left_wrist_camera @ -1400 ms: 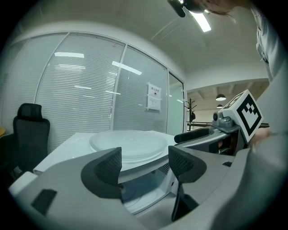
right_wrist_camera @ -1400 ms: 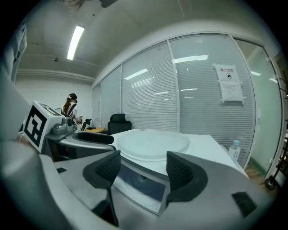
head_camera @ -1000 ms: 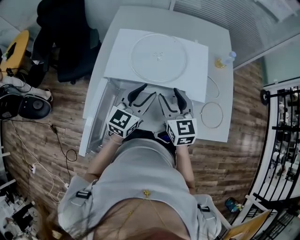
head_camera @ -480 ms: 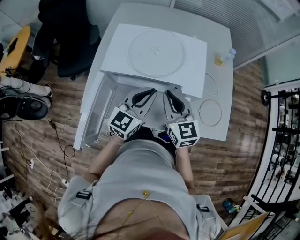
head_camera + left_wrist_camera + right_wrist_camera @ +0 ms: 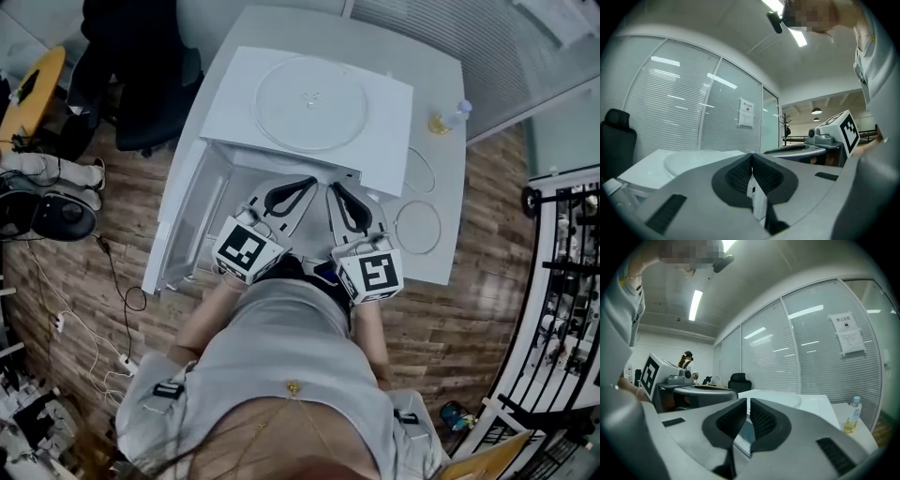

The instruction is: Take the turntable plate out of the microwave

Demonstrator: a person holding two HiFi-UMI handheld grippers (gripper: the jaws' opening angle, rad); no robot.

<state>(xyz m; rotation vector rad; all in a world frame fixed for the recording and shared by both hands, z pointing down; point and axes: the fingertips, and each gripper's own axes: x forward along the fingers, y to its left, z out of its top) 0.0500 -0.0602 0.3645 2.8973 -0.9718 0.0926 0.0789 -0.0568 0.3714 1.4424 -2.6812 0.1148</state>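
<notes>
Microwave (image 5: 380, 131) & desk (image 5: 441, 66): white. Turntable plate (image 5: 311, 103): clear, glassy. Left hand-held gripper (image 5: 309, 183) & right hand-held gripper (image 5: 334, 187): grey w/ black ribbed pads (image 5: 739, 176), black-on-white square markers. Floor (image 5: 469, 319): brown wood planks. Bottle (image 5: 448, 119): yellow liquid. Chair (image 5: 131, 75): black.

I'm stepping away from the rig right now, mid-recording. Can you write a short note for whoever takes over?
The left gripper is shut; its jaws have just closed with nothing between them.
The right gripper is the same: just closed, shut and empty.
Both are held at the open front of the white microwave, whose white door is swung out to the left.
The clear round glass turntable plate lies flat on top of the microwave, with neither gripper touching it.
Done: the plate is out of the microwave.
Left: probably only shutting the door. The inside of the microwave hardly shows.
</notes>
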